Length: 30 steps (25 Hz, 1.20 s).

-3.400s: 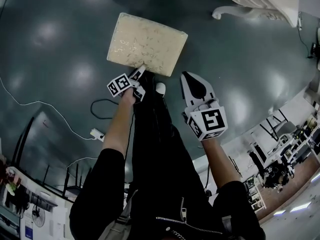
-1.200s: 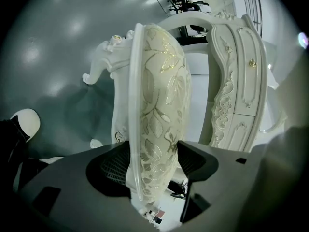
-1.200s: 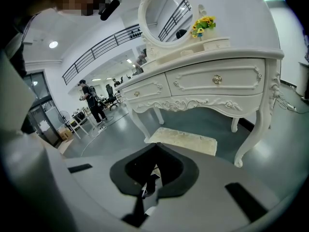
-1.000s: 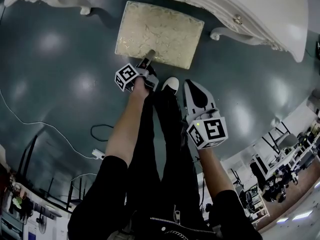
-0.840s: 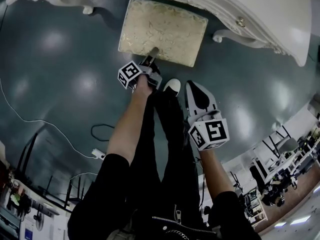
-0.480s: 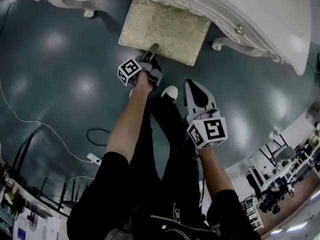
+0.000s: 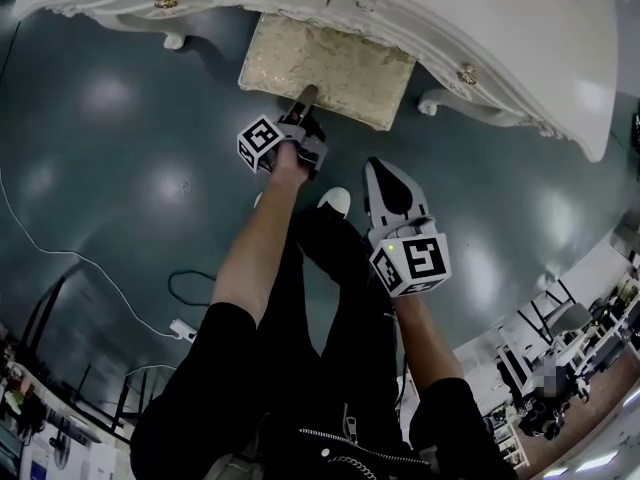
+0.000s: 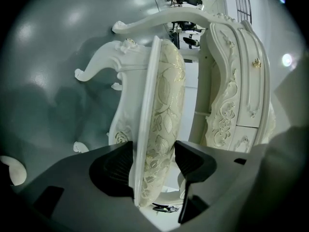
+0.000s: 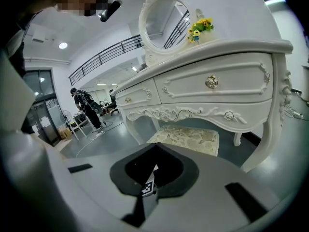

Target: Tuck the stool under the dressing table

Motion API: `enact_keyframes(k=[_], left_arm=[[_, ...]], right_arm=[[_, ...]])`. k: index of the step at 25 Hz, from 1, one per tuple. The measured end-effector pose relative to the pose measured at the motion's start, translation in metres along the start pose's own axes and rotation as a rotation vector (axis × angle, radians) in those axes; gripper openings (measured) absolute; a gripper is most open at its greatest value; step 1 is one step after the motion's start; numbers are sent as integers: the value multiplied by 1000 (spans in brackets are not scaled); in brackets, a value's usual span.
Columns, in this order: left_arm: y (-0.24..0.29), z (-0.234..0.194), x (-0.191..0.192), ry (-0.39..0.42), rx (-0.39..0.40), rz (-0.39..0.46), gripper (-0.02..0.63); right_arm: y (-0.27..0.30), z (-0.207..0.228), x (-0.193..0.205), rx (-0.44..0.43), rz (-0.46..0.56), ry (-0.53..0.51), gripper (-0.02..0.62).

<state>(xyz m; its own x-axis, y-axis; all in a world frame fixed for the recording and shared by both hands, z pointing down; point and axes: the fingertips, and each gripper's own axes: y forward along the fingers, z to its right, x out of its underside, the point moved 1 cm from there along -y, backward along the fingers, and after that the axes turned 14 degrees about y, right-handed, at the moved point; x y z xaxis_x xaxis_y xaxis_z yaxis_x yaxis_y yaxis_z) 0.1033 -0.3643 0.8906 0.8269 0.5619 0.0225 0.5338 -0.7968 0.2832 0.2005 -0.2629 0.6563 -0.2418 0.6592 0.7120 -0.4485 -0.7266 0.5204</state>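
Half or so of the stool (image 7: 330,63) already sits under the dressing table (image 7: 500,28), on the floor. Our left gripper (image 7: 304,101), jaws just closing, pinches its near edge, with the table straight ahead. Our right gripper (image 7: 381,166) hangs pressed together and empty, farther back.

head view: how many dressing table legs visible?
2. One leg stands left of the stool, the other leg right of it. Rear legs may be hidden under the tabletop.
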Motion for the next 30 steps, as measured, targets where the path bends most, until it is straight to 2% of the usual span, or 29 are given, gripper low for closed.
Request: enact_keyframes(k=[5, 20, 30], left_arm=[[5, 1, 2, 10, 39, 12, 273], [9, 1, 2, 21, 54, 34, 264], [24, 5, 5, -1, 78, 53, 261]], right_arm=[[5, 7, -3, -7, 27, -10, 6], [-3, 19, 9, 2, 44, 7, 6], [5, 30, 9, 7, 62, 14, 6]])
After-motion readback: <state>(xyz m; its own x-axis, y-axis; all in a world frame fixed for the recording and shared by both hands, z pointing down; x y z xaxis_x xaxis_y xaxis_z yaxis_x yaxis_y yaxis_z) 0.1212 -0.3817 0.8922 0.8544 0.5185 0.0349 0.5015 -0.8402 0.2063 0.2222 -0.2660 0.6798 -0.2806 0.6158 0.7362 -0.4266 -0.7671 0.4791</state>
